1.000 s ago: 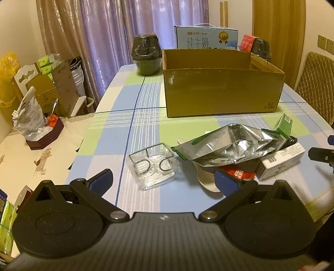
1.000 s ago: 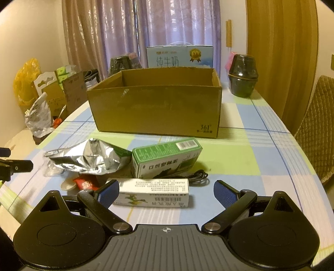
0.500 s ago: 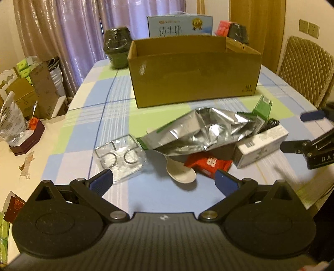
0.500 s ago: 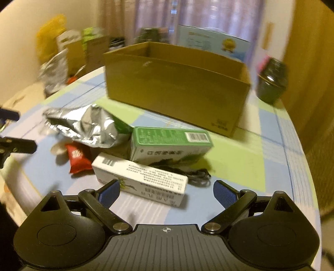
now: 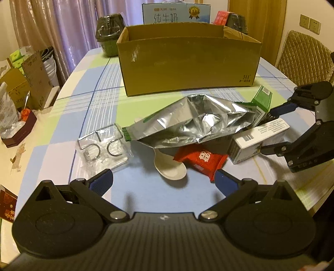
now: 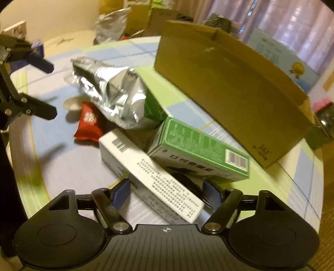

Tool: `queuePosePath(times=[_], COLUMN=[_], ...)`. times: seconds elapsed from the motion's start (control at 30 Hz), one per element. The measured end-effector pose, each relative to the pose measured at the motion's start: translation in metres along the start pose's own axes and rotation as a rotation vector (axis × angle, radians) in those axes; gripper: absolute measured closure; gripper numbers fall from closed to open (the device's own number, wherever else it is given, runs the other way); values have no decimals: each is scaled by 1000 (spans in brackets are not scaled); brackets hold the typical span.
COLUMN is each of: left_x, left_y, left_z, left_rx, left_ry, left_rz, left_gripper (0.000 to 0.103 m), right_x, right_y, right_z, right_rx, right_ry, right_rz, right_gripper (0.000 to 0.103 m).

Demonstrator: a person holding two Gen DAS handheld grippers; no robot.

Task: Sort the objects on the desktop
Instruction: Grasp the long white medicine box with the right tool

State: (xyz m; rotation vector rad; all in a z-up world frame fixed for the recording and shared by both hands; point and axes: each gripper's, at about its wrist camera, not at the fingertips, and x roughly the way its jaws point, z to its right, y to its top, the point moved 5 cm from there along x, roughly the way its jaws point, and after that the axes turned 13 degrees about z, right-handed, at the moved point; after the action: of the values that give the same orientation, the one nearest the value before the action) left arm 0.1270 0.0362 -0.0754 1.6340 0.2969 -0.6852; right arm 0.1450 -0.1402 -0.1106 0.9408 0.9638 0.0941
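Observation:
An open cardboard box (image 5: 187, 62) (image 6: 229, 83) stands on the checked tablecloth. In front of it lie a silver foil pouch (image 5: 194, 123) (image 6: 112, 91), a green carton (image 5: 262, 102) (image 6: 198, 150), a white carton (image 5: 258, 139) (image 6: 158, 179), a red packet (image 5: 200, 160) (image 6: 88, 125), a white spoon (image 5: 170, 168) and a clear pack of metal rings (image 5: 104, 146). My left gripper (image 5: 163, 182) (image 6: 50, 90) is open just short of the spoon and red packet. My right gripper (image 6: 167, 191) (image 5: 275, 129) straddles the white carton's end, fingers narrowed but still open.
A black cable (image 6: 185, 179) lies under the green carton beside my right finger. Behind the cardboard box stand a blue milk case (image 5: 175, 14) and dark pots (image 5: 108, 35). A quilted chair (image 5: 304, 56) is at the right, and boxes and bags (image 5: 27, 73) crowd the left.
My right gripper has dropped and swung in over the white carton, and its fingers have narrowed around it. My left gripper has come closer to the spoon and red packet.

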Motion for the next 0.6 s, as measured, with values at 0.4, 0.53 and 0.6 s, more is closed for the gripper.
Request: queuePosePath(times=[0.4, 0.53, 0.6], left_x=[7, 15, 20], left_y=[-5, -5, -5], left_z=[3, 4, 5], left_rx=[-18, -2, 16], left_ry=[-7, 10, 18], left_rz=[-5, -11, -13], left_gripper=[1, 14, 19], right_x=[-27, -23, -19], right_y=[-7, -9, -10], right_z=[-20, -26, -29], right_rx=[270, 245, 235], right_ry=[106, 77, 69], right_rz=[-50, -30, -31], right_gripper=[80, 80, 79])
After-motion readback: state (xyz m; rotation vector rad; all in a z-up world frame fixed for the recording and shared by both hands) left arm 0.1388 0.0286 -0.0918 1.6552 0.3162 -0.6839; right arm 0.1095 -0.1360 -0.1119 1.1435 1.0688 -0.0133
